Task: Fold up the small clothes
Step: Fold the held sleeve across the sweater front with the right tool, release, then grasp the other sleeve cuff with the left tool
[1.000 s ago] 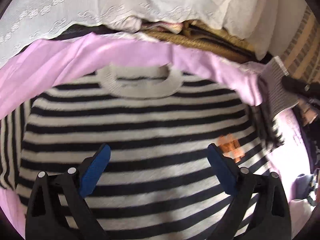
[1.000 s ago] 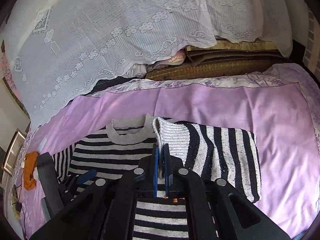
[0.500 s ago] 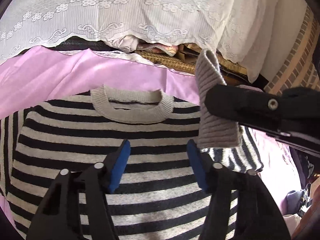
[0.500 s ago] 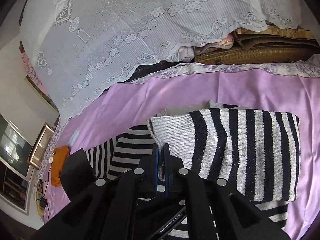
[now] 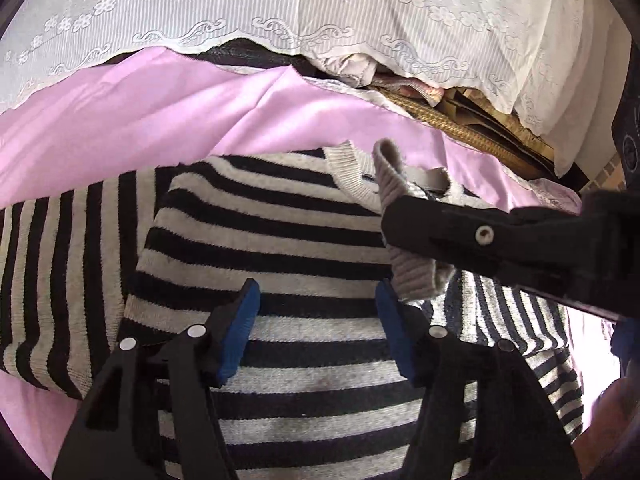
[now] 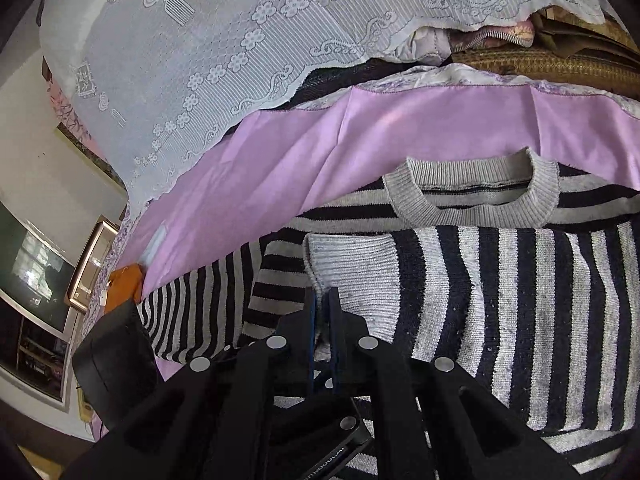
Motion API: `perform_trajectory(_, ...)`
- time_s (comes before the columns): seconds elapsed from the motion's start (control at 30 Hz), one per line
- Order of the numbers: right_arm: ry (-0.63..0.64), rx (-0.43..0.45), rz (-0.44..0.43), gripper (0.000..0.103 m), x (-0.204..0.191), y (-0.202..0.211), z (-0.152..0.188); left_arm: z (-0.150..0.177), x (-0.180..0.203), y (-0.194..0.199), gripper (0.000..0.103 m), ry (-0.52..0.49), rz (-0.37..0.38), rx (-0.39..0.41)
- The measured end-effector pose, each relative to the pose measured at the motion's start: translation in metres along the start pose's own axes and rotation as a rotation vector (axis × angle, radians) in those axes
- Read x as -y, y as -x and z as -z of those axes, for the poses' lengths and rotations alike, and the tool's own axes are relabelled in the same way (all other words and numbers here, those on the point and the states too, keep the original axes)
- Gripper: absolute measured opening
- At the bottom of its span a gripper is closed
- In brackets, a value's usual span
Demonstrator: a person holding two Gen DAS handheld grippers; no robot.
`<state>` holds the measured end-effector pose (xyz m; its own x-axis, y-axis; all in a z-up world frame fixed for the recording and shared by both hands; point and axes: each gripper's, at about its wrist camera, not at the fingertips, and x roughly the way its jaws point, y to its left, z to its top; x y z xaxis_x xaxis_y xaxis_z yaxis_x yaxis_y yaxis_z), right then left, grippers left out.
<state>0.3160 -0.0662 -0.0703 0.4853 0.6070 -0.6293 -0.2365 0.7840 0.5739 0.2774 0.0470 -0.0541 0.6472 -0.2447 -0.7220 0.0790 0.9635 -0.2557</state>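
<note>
While the striped sweater (image 5: 280, 240) lies flat on the purple sheet (image 5: 160, 112), the right gripper (image 6: 322, 312) pinches its grey cuff (image 6: 352, 268), jaws easing apart, above the empty, widening left gripper (image 5: 316, 316).

Left wrist view sits just behind the left gripper (image 5: 318, 320), looking forward and steeply down, very close over the chest of the striped sweater (image 5: 304, 248); far edge shows pink sheet (image 5: 160, 112) and lace cloth (image 5: 320, 4); the right gripper (image 5: 404, 240) crosses in from the right side of this view; right wrist view rides behind the right gripper (image 6: 322, 320), tilted down less steeply, close over the folded sleeve (image 6: 500, 300), facing the same lace cloth (image 6: 224, 40) with a room wall (image 6: 52, 168) at left; both views share the sweater collar (image 6: 476, 200), pink sheet, lace cloth and brown stacked bedding (image 5: 480, 136)
</note>
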Motion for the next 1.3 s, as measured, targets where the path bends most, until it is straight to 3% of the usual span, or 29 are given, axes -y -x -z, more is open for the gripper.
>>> perform_trajectory(0.07, 0.000, -0.021, -0.008, 0.015, 0.003, -0.010, 0.004, 0.003, -0.008, -0.005, 0.063, 0.024, 0.008, -0.014)
perform_trajectory(0.1, -0.009, -0.017, -0.014, 0.022, 0.006, -0.010, 0.007, 0.002, -0.010, -0.006, 0.063, 0.033, 0.017, -0.014)
perform_trajectory(0.17, -0.022, 0.021, -0.041, 0.029, 0.012, 0.001, 0.009, 0.002, -0.011, -0.003, 0.064, 0.035, 0.021, 0.001)
perform_trajectory(0.27, -0.009, 0.129, -0.050, 0.029, 0.027, 0.042, 0.010, 0.005, -0.014, 0.014, 0.065, 0.043, 0.032, 0.039)
perform_trajectory(0.4, 0.031, 0.258, 0.079, 0.029, 0.063, 0.095, 0.013, -0.003, -0.015, 0.051, 0.066, 0.067, 0.070, 0.134)
perform_trajectory(0.47, -0.011, 0.271, 0.085, 0.029, 0.092, 0.105, 0.013, -0.011, -0.001, 0.060, 0.075, 0.039, 0.105, 0.146)
perform_trajectory(0.53, -0.084, 0.262, 0.067, 0.029, 0.123, 0.106, 0.013, -0.017, 0.025, 0.057, 0.077, -0.037, 0.140, 0.112)
perform_trajectory(0.67, -0.199, 0.252, 0.044, 0.029, 0.171, 0.097, 0.016, -0.019, 0.065, 0.020, 0.081, -0.146, 0.024, 0.062)
perform_trajectory(0.8, -0.325, 0.266, 0.079, 0.026, 0.220, 0.091, 0.023, -0.012, 0.054, -0.037, 0.084, -0.105, -0.099, -0.098)
perform_trajectory(0.83, -0.365, 0.275, 0.062, 0.023, 0.234, 0.089, 0.026, -0.010, 0.049, -0.041, 0.086, -0.096, -0.082, -0.098)
perform_trajectory(0.9, -0.456, 0.280, 0.019, 0.000, 0.263, 0.084, 0.033, -0.011, 0.048, -0.038, 0.088, -0.107, -0.078, -0.092)
perform_trajectory(0.97, -0.559, 0.297, -0.104, 0.000, 0.283, 0.082, 0.042, -0.008, 0.052, -0.039, 0.090, -0.134, -0.108, -0.085)
perform_trajectory(1.03, -0.589, 0.332, -0.114, 0.000, 0.282, 0.094, 0.049, -0.005, 0.055, -0.028, 0.089, -0.137, -0.130, -0.050)
perform_trajectory(1.07, -0.581, 0.359, -0.092, 0.006, 0.276, 0.104, 0.053, -0.003, 0.056, -0.018, 0.088, -0.134, -0.115, -0.027)
perform_trajectory(1.2, -0.451, 0.415, -0.031, 0.009, 0.236, 0.141, 0.063, 0.006, 0.066, 0.018, 0.090, -0.153, 0.015, 0.045)
perform_trajectory(1.23, -0.426, 0.409, -0.029, 0.012, 0.225, 0.144, 0.067, 0.007, 0.070, 0.022, 0.091, -0.169, 0.022, 0.058)
perform_trajectory(1.3, -0.391, 0.382, -0.022, 0.027, 0.208, 0.143, 0.076, 0.009, 0.073, 0.021, 0.092, -0.187, 0.007, 0.068)
